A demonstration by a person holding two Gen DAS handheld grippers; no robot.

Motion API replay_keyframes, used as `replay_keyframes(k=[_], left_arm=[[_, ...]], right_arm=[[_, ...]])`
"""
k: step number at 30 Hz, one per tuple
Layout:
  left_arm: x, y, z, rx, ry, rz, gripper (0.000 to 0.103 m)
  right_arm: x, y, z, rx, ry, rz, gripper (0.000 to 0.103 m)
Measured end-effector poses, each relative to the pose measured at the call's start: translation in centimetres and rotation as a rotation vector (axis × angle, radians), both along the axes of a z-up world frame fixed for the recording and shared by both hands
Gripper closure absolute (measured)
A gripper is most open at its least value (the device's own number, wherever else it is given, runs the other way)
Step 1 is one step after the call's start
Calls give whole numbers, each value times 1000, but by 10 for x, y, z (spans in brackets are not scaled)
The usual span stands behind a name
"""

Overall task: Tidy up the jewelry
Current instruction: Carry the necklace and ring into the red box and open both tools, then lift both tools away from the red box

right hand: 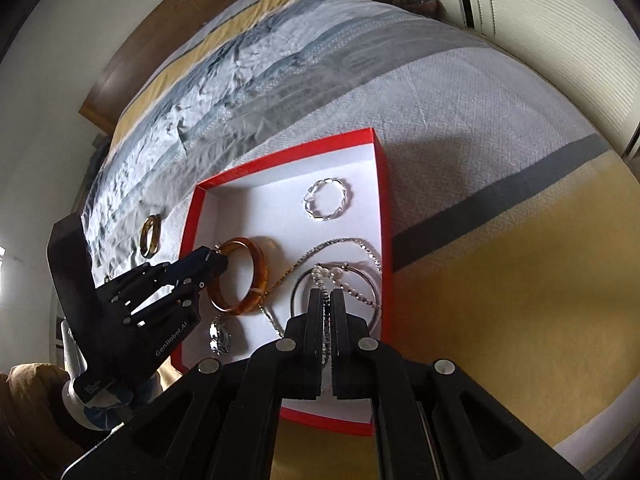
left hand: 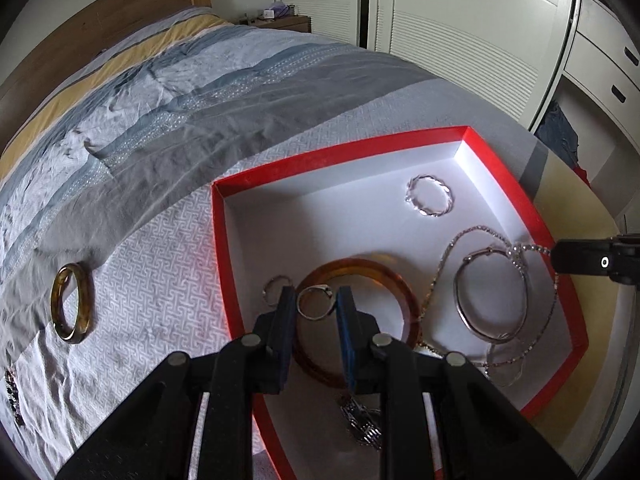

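Note:
A red box (left hand: 340,151) with a white inside lies on the bed and also shows in the right wrist view (right hand: 384,216). It holds an amber bangle (left hand: 400,280), a twisted silver ring (left hand: 430,196), a silver bangle (left hand: 492,292), chains and small rings. My left gripper (left hand: 316,300) is open over the box, its fingers on either side of a small silver ring (left hand: 314,304). My right gripper (right hand: 328,296) is shut on a beaded bracelet (right hand: 327,320) held over the box. A second amber bangle (left hand: 72,304) lies on the bedcover left of the box.
Dark beads (left hand: 12,396) lie on the cover at the far left. A small ring (left hand: 276,288) and a silver clasp piece (left hand: 360,420) lie in the box. White wardrobe doors (left hand: 460,20) stand behind the bed.

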State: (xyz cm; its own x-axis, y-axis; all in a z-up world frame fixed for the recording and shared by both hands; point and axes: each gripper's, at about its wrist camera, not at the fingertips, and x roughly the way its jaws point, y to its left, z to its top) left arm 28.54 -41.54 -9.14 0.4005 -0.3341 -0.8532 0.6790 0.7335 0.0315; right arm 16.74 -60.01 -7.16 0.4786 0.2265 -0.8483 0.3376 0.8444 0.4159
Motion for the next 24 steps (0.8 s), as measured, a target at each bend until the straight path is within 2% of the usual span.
replay_keyframes(k=[6, 13, 24], left_arm=[[-3, -1, 4, -12, 4, -8, 83], [-11, 11, 22, -48, -17, 3, 83], [-17, 66, 68, -109, -48, 92, 83]], right_arm=[[-8, -3, -5, -6, 8, -18, 96], [-6, 3, 6, -33, -15, -11, 90], [4, 45, 39, -107, -66, 54, 77]])
